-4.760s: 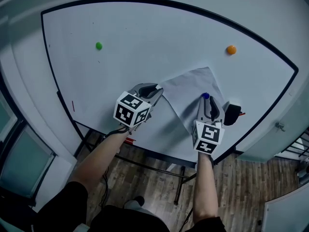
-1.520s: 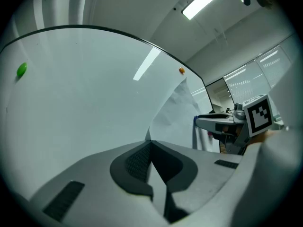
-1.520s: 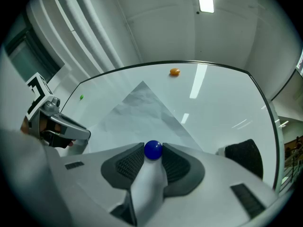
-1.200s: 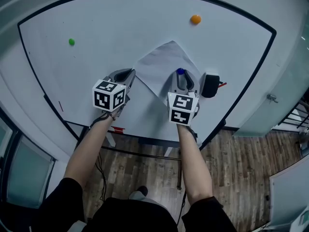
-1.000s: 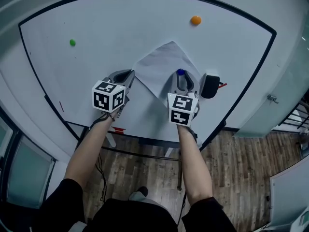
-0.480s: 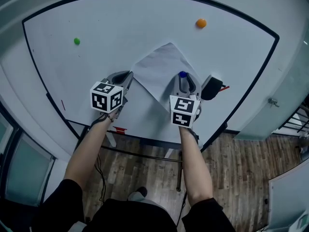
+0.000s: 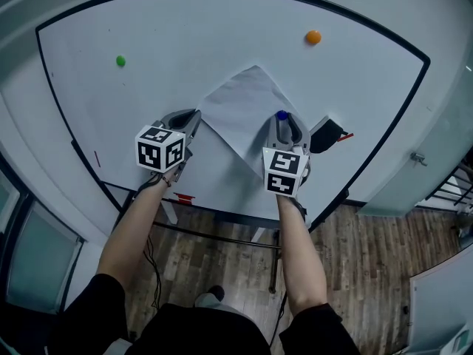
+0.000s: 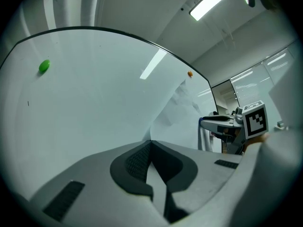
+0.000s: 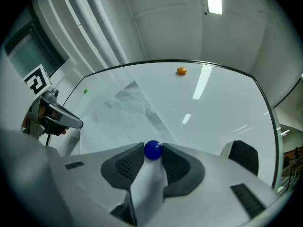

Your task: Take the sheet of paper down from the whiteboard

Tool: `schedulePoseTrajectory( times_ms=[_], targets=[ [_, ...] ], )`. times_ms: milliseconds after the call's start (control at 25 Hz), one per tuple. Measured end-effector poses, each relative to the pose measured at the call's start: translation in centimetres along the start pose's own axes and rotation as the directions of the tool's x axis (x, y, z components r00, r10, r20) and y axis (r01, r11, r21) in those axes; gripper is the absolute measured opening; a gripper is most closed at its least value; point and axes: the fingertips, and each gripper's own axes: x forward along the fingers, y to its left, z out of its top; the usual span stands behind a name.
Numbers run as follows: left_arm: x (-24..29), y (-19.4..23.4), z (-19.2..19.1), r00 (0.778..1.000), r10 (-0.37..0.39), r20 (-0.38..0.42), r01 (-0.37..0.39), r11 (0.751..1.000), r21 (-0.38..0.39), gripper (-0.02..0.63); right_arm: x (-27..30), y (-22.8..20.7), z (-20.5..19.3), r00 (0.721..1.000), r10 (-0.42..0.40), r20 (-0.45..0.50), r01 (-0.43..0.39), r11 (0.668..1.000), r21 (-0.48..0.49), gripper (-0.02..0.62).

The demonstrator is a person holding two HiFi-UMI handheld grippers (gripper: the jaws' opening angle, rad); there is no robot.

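1 sheet (image 7: 244, 113) | L corner hid in left gripper (image 7: 194, 115) | R corner under magnet (image 7: 281, 115)

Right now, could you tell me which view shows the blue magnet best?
The right gripper view: the blue magnet sits large between the jaws. The head view shows only a small dot; the left gripper view hardly shows it.

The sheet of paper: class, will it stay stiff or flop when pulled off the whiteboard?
Probably floppy: the sheet of paper looks thin and creased. Likely light, so it may droop from the corner in the left hand-held gripper. It could tear if tugged against the blue magnet.
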Motion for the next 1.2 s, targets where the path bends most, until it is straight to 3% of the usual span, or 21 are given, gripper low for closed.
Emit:
schedulePoseTrajectory(
  times_ms=[1200],
  targets=[
    [-0.8,1.4,-0.8,0.999,0.047,-0.026,-0.047,0.999,-0.006,0.018,0.1,-0.8,-0.3,1.0,0.015,0.006,-0.015,0.999,-0.031,0.127]
  ],
)
